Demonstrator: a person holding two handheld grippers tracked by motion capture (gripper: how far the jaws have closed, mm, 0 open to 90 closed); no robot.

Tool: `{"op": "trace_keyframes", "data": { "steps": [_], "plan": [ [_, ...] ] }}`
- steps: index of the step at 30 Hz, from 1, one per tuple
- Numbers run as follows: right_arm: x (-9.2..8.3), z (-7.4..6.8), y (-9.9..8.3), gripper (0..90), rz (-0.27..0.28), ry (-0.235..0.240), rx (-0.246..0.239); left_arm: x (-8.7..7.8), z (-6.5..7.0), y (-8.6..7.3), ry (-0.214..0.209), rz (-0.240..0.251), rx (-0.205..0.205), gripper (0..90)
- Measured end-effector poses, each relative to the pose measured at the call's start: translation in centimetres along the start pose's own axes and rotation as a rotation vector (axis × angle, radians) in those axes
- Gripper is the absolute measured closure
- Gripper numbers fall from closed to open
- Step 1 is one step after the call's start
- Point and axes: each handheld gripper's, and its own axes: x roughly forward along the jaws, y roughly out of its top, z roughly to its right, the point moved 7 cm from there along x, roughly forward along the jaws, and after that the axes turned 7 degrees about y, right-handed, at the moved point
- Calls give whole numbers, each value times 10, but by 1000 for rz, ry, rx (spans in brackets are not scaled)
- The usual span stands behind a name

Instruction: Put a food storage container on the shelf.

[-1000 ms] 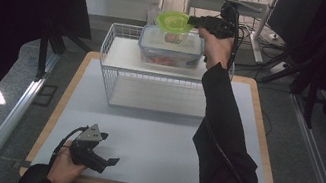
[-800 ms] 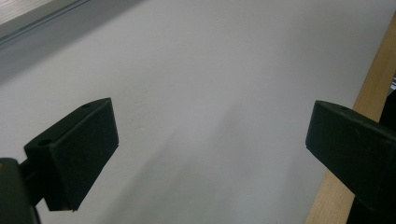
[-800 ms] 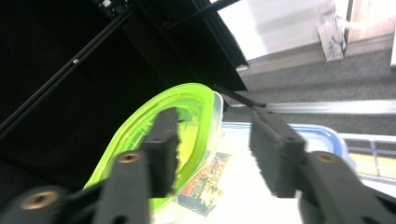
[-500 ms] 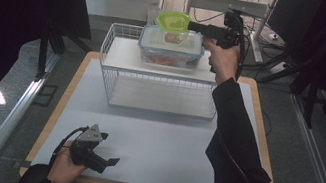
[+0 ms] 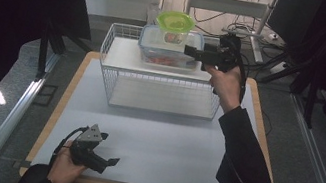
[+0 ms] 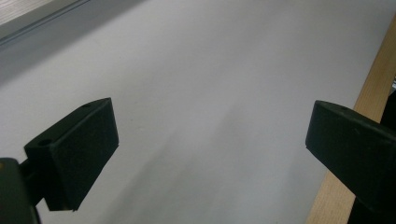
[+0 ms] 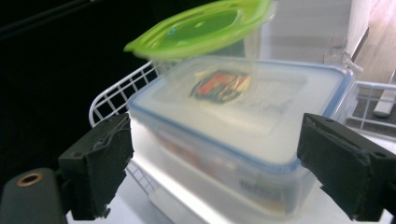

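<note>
Clear blue-rimmed container sits on the upper shelf of the white wire rack at the far side of the surface, long axis running left-right across the rack. A green-lidded tub stands upright on its lid.

Right gripper just off the container's right end, pointing left at it; jaws have just been opening, spread wide, touching nothing.

Left gripper low near the front edge, jaws spread, empty. Broad bare surface between it and the rack.

Table evenly lit, surroundings dark; right gripper view slightly blurred.
</note>
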Motion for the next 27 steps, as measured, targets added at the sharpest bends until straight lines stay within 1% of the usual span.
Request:
{"op": "trace_keyframes", "data": {
  "steps": [1,2,5,6,7,8,9,10,11,12,13,14,18,19,20,21,22,23,24,25,26,27],
  "plan": [
    [0,0,0,101,0,0,0,0,0,0,0,0,0,24],
    [-4,-4,-7,95,-5,-2,-19,0,0,0,0,0,0,23],
    [-9,-11,-19,90,-12,9,-32,0,0,0,-1,0,-2,23],
    [-10,-12,-24,87,-18,10,-43,0,0,0,-1,0,-2,23],
    [-10,-12,-24,87,-18,10,-43,0,0,0,-1,1,-2,23],
    [-13,-14,-34,77,-29,11,-63,0,0,0,-1,1,-2,24],
    [-13,-14,-34,77,-29,11,-63,0,0,0,-1,1,-2,23],
    [-16,-16,-47,64,-47,5,-79,1,0,0,0,0,-2,23],
    [-16,-16,-47,64,-47,5,-79,1,0,0,0,0,-2,23],
    [-19,-16,-56,58,-58,4,-98,1,0,0,0,1,-1,23],
    [-19,-16,-56,58,-58,4,-98,1,0,0,2,-3,8,23],
    [-22,-16,-65,50,-70,1,-111,1,-1,-1,4,-3,8,20],
    [-29,-17,-83,44,-81,-8,-131,1,-1,-1,6,-2,5,18],
    [-29,-17,-83,44,-81,-8,-131,1,-1,-1,6,-2,5,17],
    [-33,-17,-92,41,-88,-12,-139,2,-1,-1,6,-3,5,17],
    [-33,-17,-92,41,-88,-12,-139,2,-1,-1,6,-3,5,17],
    [-34,-17,-97,39,-93,-11,-140,2,0,-1,6,-2,6,17],
    [-37,-17,-106,31,-105,-12,-145,1,0,0,6,-1,8,17],
    [-38,-17,-111,27,-112,-12,-152,1,0,0,5,-1,5,17],
    [-38,-17,-111,27,-112,-12,-152,1,0,0,5,-1,5,16],
    [-42,-16,-121,14,-124,-20,-164,1,0,0,5,0,4,16],
    [-43,-16,-124,9,-124,-24,-168,2,0,0,5,0,3,17]
  ]
}}
